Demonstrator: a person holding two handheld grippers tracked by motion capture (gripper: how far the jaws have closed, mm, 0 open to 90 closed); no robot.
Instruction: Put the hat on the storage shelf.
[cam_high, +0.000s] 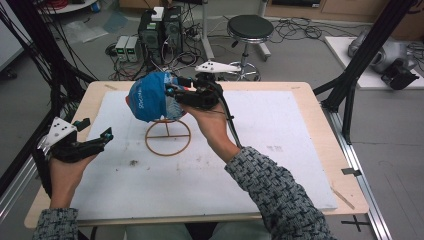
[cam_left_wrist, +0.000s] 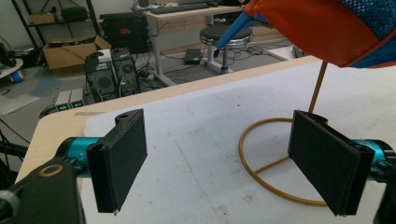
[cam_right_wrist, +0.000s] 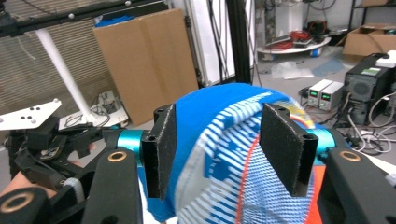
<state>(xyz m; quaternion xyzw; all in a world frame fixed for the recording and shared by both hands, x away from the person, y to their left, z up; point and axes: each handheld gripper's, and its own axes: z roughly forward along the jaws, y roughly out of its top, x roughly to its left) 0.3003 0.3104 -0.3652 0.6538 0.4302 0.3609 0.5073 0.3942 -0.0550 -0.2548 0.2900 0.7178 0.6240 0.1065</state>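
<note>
A rounded blue mesh-striped cap (cam_high: 150, 96) sits atop a wire stand (cam_high: 167, 136).

The left claw (cam_left_wrist: 219, 163) gapes above the white mat (cam_left_wrist: 196, 140), gold wire stand (cam_left_wrist: 261, 158) beyond.

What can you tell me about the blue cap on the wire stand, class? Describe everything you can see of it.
The blue cap is fabric: solid blue in part, white-striped mesh elsewhere, with white lettering, an orange seam and an orange underside. It sits raised above the white mat on top of a thin golden wire stand with a ring base. The right gripper is at the cap's side, its fingers apart on either side of the crown; whether they press it cannot be told.
</note>
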